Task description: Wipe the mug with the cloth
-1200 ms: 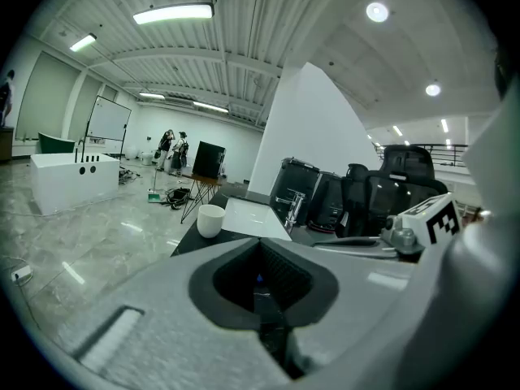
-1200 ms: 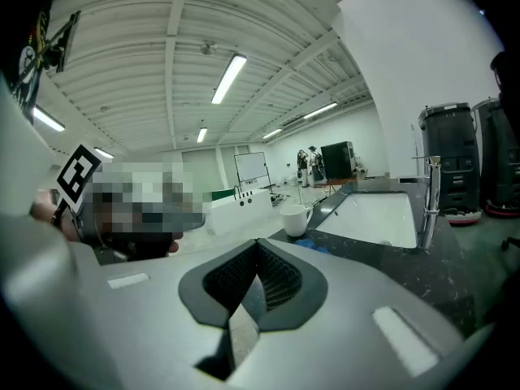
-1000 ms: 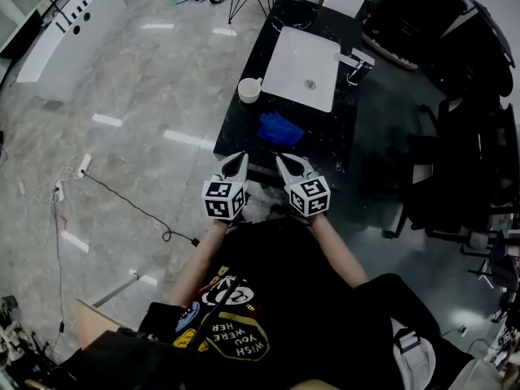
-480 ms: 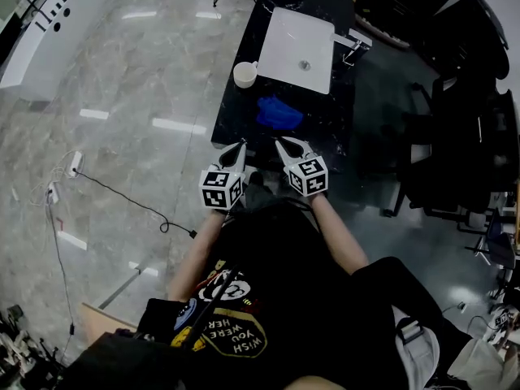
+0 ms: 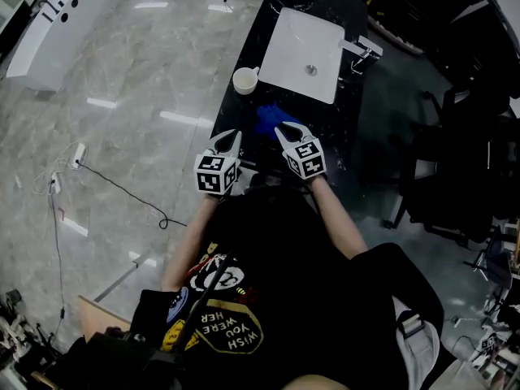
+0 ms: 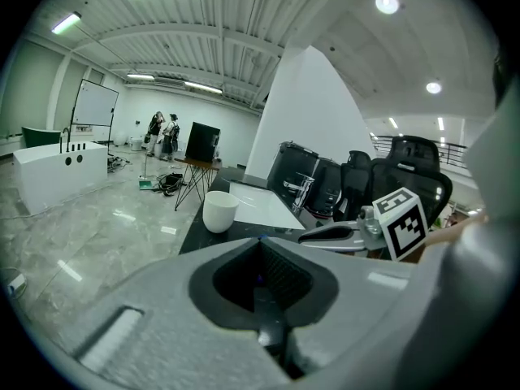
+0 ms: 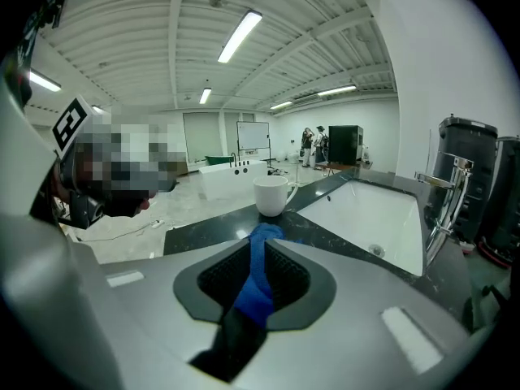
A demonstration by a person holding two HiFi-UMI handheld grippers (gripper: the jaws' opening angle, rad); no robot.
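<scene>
A white mug (image 5: pixel 246 80) stands on the black counter (image 5: pixel 236 120) left of the white sink (image 5: pixel 307 43). A crumpled blue cloth (image 5: pixel 272 119) lies nearer me on the counter. My right gripper (image 5: pixel 286 130) hovers at the cloth's near edge. Its jaws are opening a narrow gap, and the cloth (image 7: pixel 266 235) shows through that gap without being pressed by the pads. The mug (image 7: pixel 272 195) stands beyond it. My left gripper (image 5: pixel 230 139) is shut and empty at the counter's near left corner, with the mug (image 6: pixel 219 210) ahead of it.
A faucet (image 5: pixel 361 51) stands at the sink's right side. Dark office chairs (image 5: pixel 455 153) crowd the right of the counter. A white tub-like unit (image 5: pixel 57 23) and a cable (image 5: pixel 122 189) are on the marble floor to the left. People stand far off (image 6: pixel 162 128).
Both grippers have moved forward over the counter's near edge, and the right one now reaches the blue cloth. The right jaws have parted slightly.
</scene>
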